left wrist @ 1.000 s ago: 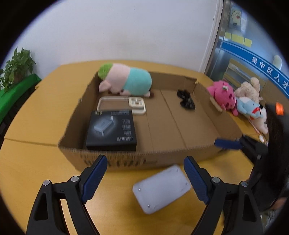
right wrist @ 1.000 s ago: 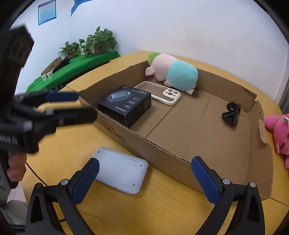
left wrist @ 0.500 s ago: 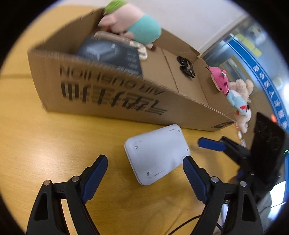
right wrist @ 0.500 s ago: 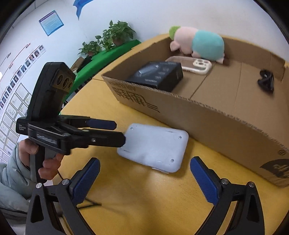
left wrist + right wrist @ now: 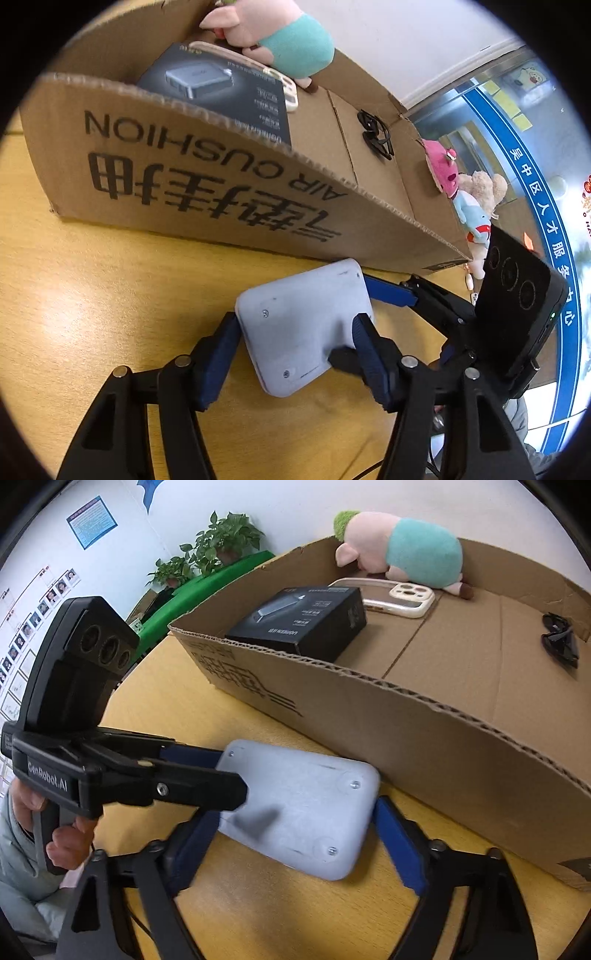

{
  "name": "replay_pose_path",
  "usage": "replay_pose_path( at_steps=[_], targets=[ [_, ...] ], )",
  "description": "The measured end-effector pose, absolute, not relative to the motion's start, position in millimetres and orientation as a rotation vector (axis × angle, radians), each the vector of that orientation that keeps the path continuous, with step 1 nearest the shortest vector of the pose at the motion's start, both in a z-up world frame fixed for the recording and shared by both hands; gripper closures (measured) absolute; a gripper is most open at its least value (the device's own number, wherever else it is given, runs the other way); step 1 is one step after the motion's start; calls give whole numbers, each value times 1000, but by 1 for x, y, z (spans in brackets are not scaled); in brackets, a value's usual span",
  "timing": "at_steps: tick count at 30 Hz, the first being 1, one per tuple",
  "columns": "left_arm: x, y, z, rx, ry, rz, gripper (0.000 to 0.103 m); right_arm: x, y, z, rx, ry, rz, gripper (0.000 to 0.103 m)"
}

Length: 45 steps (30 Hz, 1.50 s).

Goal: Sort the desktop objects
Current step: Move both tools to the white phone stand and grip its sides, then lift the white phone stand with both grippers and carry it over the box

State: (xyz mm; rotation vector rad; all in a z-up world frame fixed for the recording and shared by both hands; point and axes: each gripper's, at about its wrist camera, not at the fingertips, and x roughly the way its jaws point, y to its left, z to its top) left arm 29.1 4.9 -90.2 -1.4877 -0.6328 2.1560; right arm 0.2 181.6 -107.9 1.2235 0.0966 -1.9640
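A: State of the left hand-held gripper (image 5: 295, 339)?
B: Lower centre of the left view. Jaws closing; both blue pads (image 5: 364, 332) meet the short edges of the white pad (image 5: 301, 326).

A: Right hand-held gripper (image 5: 295, 834)?
B: Lower centre of the right view. Jaws closing around the same white pad (image 5: 306, 805); whether its pads touch cannot be told.

A: Location of the pad?
B: Flat on the worktop (image 5: 92, 295), just in front of the box (image 5: 221, 192) wall.

A: Box contents?
B: Black carton (image 5: 301, 618) nearest, phone case (image 5: 397, 598) behind it, plush pig (image 5: 402, 550) at the far wall, sunglasses (image 5: 559, 638) at upper right.

A: Outside the box?
B: Plush toys (image 5: 465, 195) at right of the left view.
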Motion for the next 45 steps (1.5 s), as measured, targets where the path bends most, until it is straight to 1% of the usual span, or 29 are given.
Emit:
replay_pose_path(
  at_steps=[1, 2, 3, 6, 8, 14, 19, 25, 30, 35, 41, 42, 45],
  targets=[
    [29, 5, -87, -1478, -625, 2167, 49, 1, 184, -107, 1215, 95, -1978, 31],
    [30, 4, -85, -1466, -617, 2175, 54, 2, 188, -105, 1203, 90, -1991, 31],
    [31, 5, -81, -1452, -600, 2185, 58, 5, 192, -101, 1179, 81, -2009, 32],
    [35, 14, -74, -1422, -533, 2205, 59, 12, 206, -91, 1103, 24, -2040, 32],
    [37, 18, -71, -1408, -515, 2202, 62, 19, 213, -85, 1055, 7, -2049, 32],
    [51, 24, -66, -1388, -480, 2188, 62, 50, 224, -82, 983, 52, -2083, 32],
    [66, 29, -61, -1368, -440, 2191, 61, 77, 230, -81, 932, 93, -2104, 34],
    [79, 38, -55, -1346, -374, 2214, 61, 93, 237, -80, 916, 75, -2109, 35],
    [89, 39, -50, -1337, -373, 2198, 63, 107, 248, -68, 853, 31, -2079, 35],
    [101, 39, -55, -1384, -376, 2195, 63, 125, 249, -70, 884, 63, -2055, 34],
    [114, 40, -69, -1485, -393, 2144, 62, 122, 259, -82, 995, -8, -2144, 34],
    [117, 42, -70, -1495, -386, 2137, 59, 120, 259, -86, 1027, -4, -2156, 34],
    [124, 47, -75, -1546, -353, 2122, 58, 123, 253, -93, 1071, 60, -2174, 34]
  ],
)
